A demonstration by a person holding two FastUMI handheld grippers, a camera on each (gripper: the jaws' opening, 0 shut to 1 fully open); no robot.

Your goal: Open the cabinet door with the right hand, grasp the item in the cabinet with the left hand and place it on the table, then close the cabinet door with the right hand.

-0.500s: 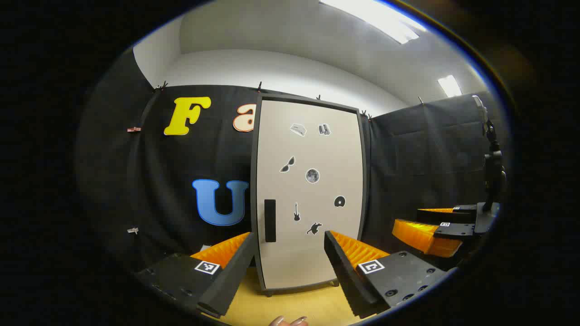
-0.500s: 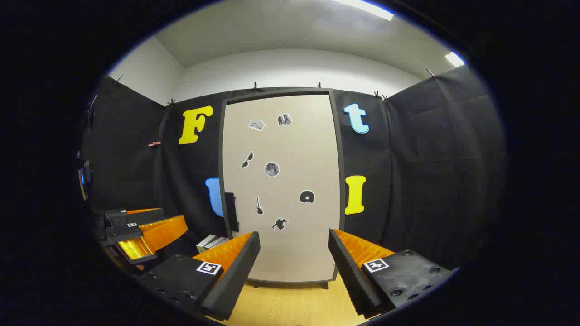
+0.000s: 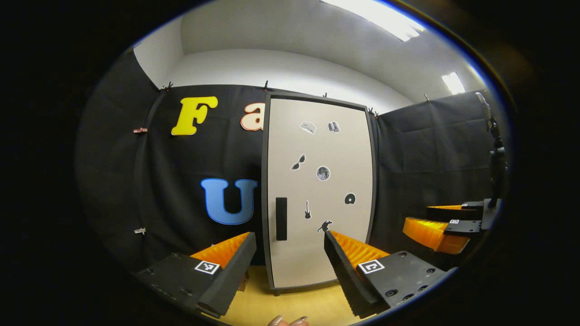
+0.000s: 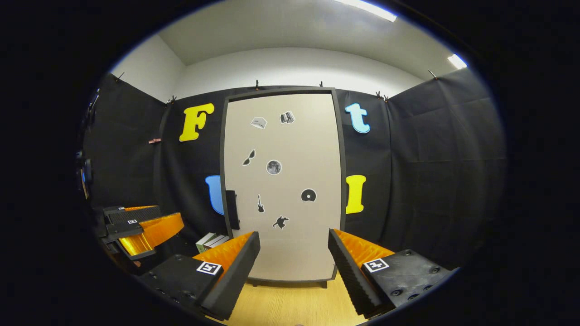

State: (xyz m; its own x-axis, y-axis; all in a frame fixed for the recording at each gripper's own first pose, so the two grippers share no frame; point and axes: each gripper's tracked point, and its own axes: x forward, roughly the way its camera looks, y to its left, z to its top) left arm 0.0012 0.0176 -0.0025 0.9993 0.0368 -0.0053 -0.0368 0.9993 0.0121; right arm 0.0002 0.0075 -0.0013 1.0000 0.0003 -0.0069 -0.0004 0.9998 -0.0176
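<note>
Both tools, left [image 3: 290, 267] and right [image 4: 293, 265], gape wide and empty, having drifted slightly relative to the shut cabinet door [image 4: 283, 181]. Its handle [image 4: 232, 209], at the left edge, remains ungrasped; the item stays hidden inside.

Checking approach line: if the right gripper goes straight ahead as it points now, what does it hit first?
Probably the closed cabinet door, low on its panel; the right gripper is open, and the handle sits off to the left of that line.

Matt, smooth door [image 4: 283, 181] – pale panel, dark matt handle [image 3: 281, 218]. Table [image 4: 290, 308] shows light wood grain, wall [image 4: 421, 172] is matt cloth.
</note>
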